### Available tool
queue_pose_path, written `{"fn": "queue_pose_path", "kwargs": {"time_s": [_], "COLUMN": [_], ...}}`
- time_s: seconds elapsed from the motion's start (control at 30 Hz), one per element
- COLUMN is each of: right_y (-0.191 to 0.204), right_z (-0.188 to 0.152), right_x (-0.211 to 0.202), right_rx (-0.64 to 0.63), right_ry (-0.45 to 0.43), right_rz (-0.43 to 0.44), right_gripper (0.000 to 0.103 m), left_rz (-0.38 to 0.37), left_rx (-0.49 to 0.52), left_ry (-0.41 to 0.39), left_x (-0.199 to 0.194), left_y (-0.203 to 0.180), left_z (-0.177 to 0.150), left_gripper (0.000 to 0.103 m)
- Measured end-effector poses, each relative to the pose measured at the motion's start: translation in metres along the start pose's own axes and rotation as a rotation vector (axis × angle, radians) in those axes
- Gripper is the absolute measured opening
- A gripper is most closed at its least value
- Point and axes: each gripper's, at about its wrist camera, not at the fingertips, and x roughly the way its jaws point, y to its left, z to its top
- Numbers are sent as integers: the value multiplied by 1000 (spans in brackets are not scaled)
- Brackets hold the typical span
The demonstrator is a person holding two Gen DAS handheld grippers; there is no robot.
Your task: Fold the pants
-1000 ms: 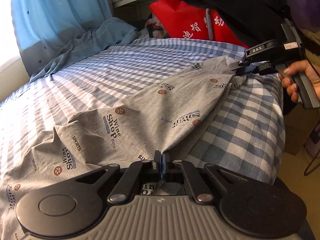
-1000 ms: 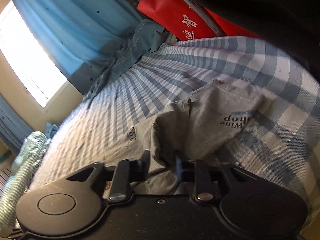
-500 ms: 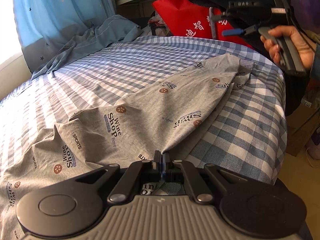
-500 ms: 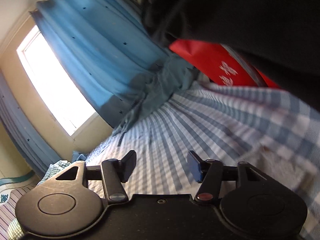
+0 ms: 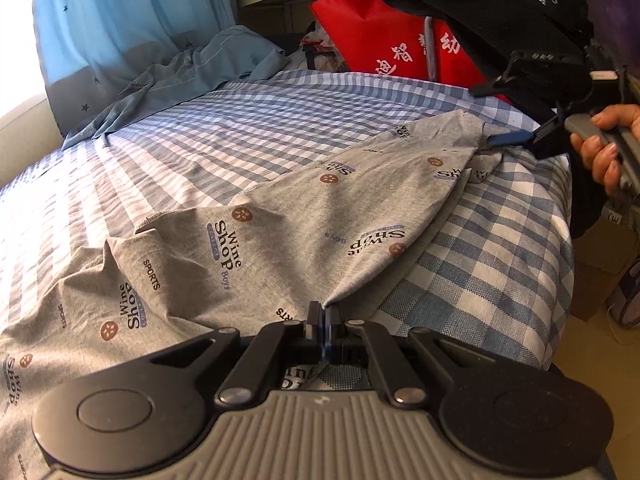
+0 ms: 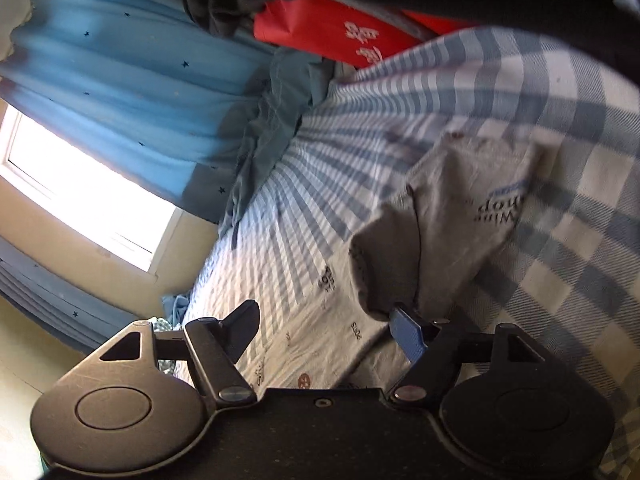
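Grey pants (image 5: pixel 320 220) printed "Wine Shop" lie spread across a blue-and-white checked bed (image 5: pixel 480 280). My left gripper (image 5: pixel 322 320) is shut on a pinched fold of the pants at the near edge. In the left wrist view my right gripper (image 5: pixel 496 114), held by a hand (image 5: pixel 600 148), sits at the far end of the pants. Its jaws are opening and stand wide apart. In the right wrist view the right gripper (image 6: pixel 322 316) is rolled, and the pants' end (image 6: pixel 460 208) lies just ahead of its blue finger (image 6: pixel 406 332). Nothing is pressed between the pads.
A blue curtain (image 5: pixel 120 20) and a crumpled blue-grey cloth (image 5: pixel 192 76) lie at the bed's far side. A red bag (image 5: pixel 380 36) and dark hanging garments (image 5: pixel 480 0) crowd the back right. The bed's edge drops to the floor (image 5: pixel 592 340) at right.
My right gripper let go of the pants' far end, swung up and away, then came back down beside that end with wider jaws. The left gripper kept its grip and did not move.
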Motion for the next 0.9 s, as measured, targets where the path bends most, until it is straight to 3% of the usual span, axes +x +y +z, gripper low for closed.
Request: {"fn": "queue_pose_path", "kwargs": {"time_s": [0.13, 0.27, 0.47, 0.6, 0.67, 0.73, 0.8, 0.87, 0.9], "right_y": [5, 17, 33, 19, 8, 4, 4, 8, 12], "right_z": [1, 18, 44, 43, 43, 43, 43, 45, 46], "right_x": [26, 39, 37, 32, 35, 42, 45, 49, 51], "right_rx": [3, -21, -66, -33, 16, 18, -5, -47, -82], "right_ry": [-2, -58, -114, -133, -129, -114, -112, -110, -115], "right_rz": [-17, -21, 3, -25, -45, -76, -88, -105, -137], "right_gripper": [75, 75, 75, 74, 68, 46, 45, 34, 21], "left_rz": [6, 10, 6, 4, 4, 4, 5, 4, 6], "left_rx": [1, 10, -1, -10, -17, -24, -26, -23, -22], "left_ry": [-3, -12, -15, -9, -8, -7, -12, -10, -7], "left_x": [-2, -5, -5, -3, -2, -1, -2, -3, -2], "left_y": [-1, -1, 1, 2, 2, 2, 2, 2, 2], "left_z": [1, 5, 5, 1, 0, 1, 2, 1, 1], "left_gripper": [0, 0, 0, 0, 0, 0, 0, 0, 0]}}
